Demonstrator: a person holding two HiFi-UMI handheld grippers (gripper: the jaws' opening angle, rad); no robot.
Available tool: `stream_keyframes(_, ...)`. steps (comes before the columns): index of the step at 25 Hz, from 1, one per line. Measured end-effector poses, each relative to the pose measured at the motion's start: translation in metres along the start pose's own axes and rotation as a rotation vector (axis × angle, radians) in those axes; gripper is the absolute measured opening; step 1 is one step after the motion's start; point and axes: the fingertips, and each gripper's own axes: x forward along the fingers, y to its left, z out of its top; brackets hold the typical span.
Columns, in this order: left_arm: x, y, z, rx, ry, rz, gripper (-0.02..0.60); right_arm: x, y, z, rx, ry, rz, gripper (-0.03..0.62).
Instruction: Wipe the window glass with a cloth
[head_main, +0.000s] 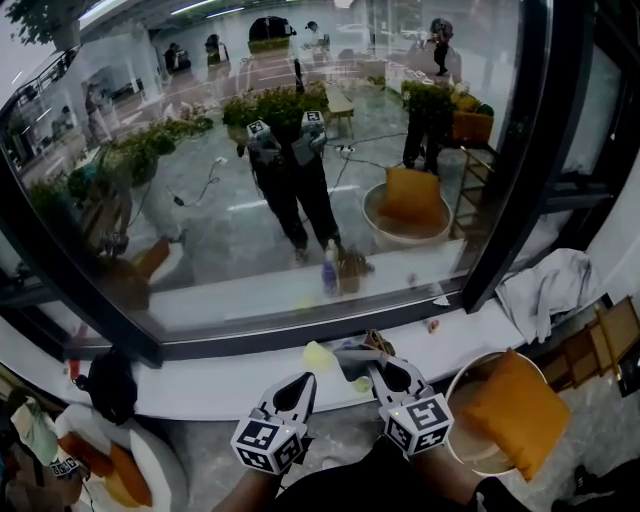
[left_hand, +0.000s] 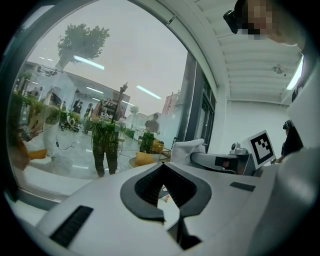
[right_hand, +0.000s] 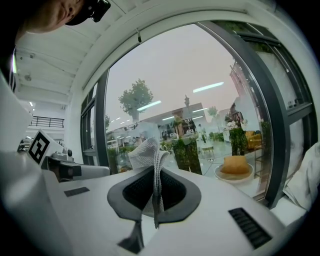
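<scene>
The window glass (head_main: 200, 230) fills the upper head view and mirrors a person holding both grippers. My right gripper (head_main: 377, 366) is low, in front of the white sill (head_main: 220, 385), shut on a pale waffle-weave cloth (right_hand: 147, 151) that sticks up between the jaws; in the head view the cloth (head_main: 352, 352) shows as a grey fold at the tips. My left gripper (head_main: 301, 384) is just to its left at the same height, jaws together with nothing in them. Both point at the glass (right_hand: 200, 85) without touching it.
A black upright frame post (head_main: 515, 160) bounds the pane on the right. A white fabric heap (head_main: 545, 290) lies on the sill's right end. A small yellow thing (head_main: 318, 356) lies on the sill. A round chair with an orange cushion (head_main: 505, 410) stands at the lower right, a black bag (head_main: 110, 385) at the left.
</scene>
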Motion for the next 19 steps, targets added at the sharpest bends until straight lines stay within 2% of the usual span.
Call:
stream_keyframes(12,-0.003,-0.004,-0.004,-0.003,-0.006,0.007,0.008,-0.006,-0.001,-0.002,0.011,-0.001,0.002,0.035)
stream_keyframes(19,-0.001,-0.009,-0.011,-0.006,0.013,-0.021,0.008,-0.011,-0.002,-0.001,0.015,-0.012,-0.016,0.035)
